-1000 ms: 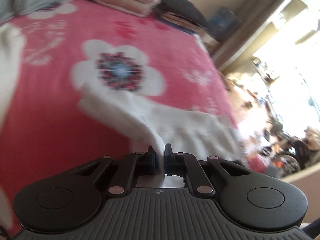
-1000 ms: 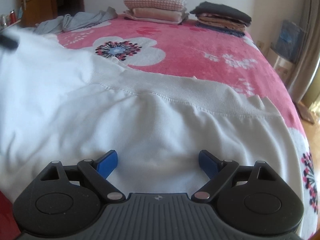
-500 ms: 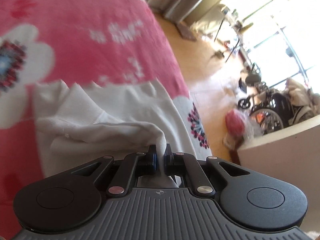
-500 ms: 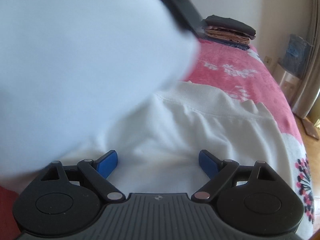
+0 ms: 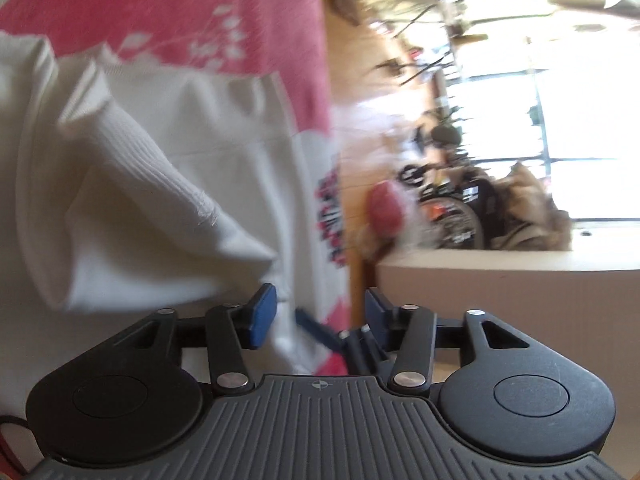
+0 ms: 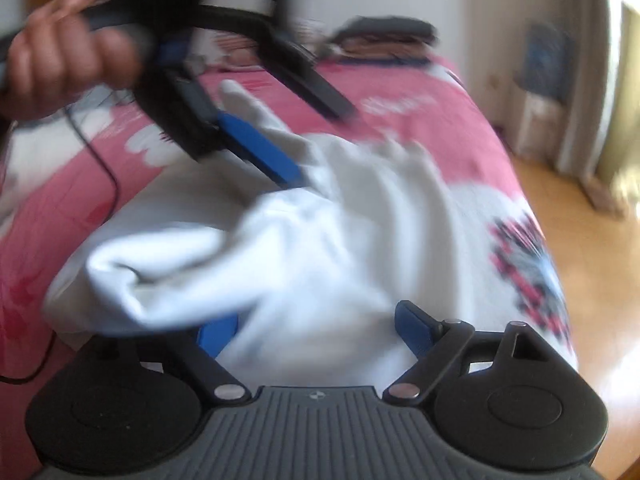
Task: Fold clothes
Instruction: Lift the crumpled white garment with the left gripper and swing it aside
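While left gripper [image 5: 316, 316] opens (jaws parting), white garment [image 5: 132, 184] released

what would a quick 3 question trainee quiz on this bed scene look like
1. True or false: the left gripper is clamped on the white garment.
2. What does the garment lie on? A) pink floral blanket B) wooden floor C) grey sofa
3. What stands between the right gripper fingers?

Key: 1 false, its jaws have just been opening and the pads are clear of the cloth. 2 A, the blanket. 3 Only loose white fabric, ungripped.
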